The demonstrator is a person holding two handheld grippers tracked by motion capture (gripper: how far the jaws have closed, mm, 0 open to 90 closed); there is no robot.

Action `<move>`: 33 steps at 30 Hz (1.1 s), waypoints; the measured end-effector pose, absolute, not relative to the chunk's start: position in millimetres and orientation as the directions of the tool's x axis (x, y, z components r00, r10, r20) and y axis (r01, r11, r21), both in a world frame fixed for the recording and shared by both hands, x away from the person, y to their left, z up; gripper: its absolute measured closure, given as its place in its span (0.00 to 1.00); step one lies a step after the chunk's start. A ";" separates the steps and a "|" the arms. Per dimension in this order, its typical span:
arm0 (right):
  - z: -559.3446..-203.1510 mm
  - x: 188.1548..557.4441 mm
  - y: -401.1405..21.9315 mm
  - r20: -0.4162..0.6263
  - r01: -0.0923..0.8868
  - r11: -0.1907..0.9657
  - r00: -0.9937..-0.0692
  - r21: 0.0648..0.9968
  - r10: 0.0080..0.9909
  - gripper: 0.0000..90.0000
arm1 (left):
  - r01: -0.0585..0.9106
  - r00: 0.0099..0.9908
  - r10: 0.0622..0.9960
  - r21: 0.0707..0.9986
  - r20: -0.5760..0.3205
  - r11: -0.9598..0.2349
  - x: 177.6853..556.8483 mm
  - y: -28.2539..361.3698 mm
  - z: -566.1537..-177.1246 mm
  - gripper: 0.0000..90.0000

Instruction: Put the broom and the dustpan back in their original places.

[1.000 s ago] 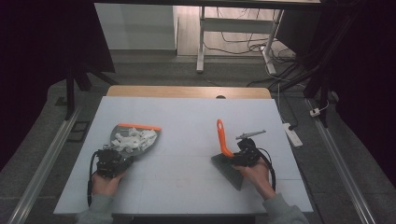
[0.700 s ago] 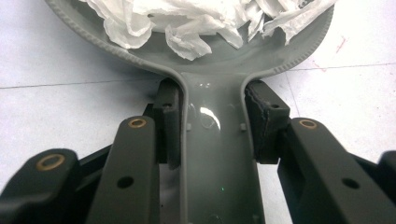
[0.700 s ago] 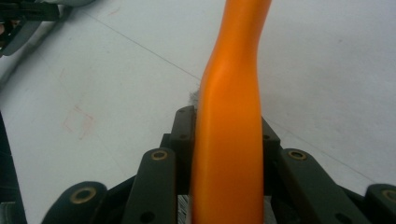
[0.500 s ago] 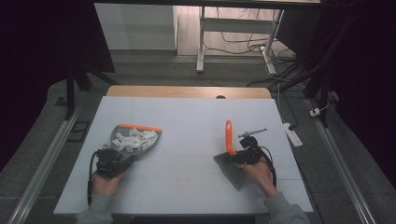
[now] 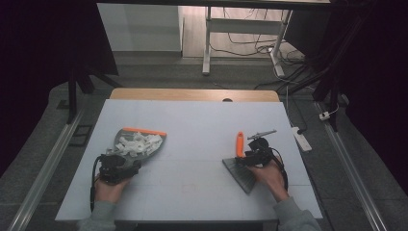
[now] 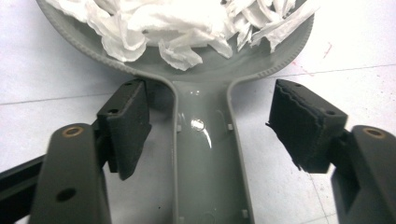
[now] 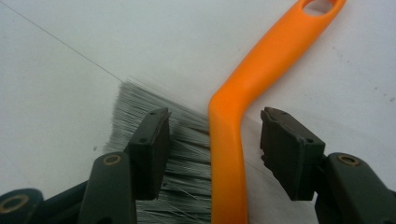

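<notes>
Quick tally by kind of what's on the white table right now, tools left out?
Grey plastic dustpan with orange edge: 1
Heap of torn white paper scraps in the dustpan: 1
Grey-bristled hand brush with orange handle: 1
Total: 3

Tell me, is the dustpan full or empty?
Full: torn white paper scraps heap in the grey dustpan, whose handle lies between the open left gripper.

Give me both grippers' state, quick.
Left gripper: just opened, dustpan handle between jaws, unpressed.
Right gripper: just opened, brush released.
</notes>
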State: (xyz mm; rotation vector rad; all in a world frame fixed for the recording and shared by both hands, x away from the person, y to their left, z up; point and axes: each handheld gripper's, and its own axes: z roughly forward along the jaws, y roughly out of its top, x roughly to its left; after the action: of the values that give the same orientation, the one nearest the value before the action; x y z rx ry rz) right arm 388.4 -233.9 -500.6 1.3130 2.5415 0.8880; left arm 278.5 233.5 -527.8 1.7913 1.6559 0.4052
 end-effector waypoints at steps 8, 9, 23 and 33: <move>-491.6 377.1 -246.7 0.142 0.646 0.413 -0.629 0.642 0.764 0.48 | 0.761 0.173 0.964 0.649 -0.205 0.001 266.2 237.5 -523.0 0.28; -490.7 374.8 -249.4 0.142 0.638 0.411 -0.635 0.651 0.759 0.48 | 0.761 0.177 0.962 0.649 -0.207 -0.001 263.5 237.5 -522.3 0.28; -491.3 340.9 -283.8 0.135 0.563 0.401 -0.684 0.723 0.717 0.49 | 0.679 0.334 0.932 0.722 -0.144 -0.132 242.5 223.9 -500.2 0.31; -491.2 330.0 -281.9 0.101 0.499 0.434 -0.735 0.750 0.671 0.50 | 0.666 0.448 0.878 0.717 -0.166 -0.205 246.1 220.4 -504.0 0.33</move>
State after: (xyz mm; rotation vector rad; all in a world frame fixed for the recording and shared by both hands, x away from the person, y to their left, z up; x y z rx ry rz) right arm 330.0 -281.9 -491.2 1.0254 2.4739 1.1839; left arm 246.1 220.4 -504.0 1.9527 1.2942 0.3603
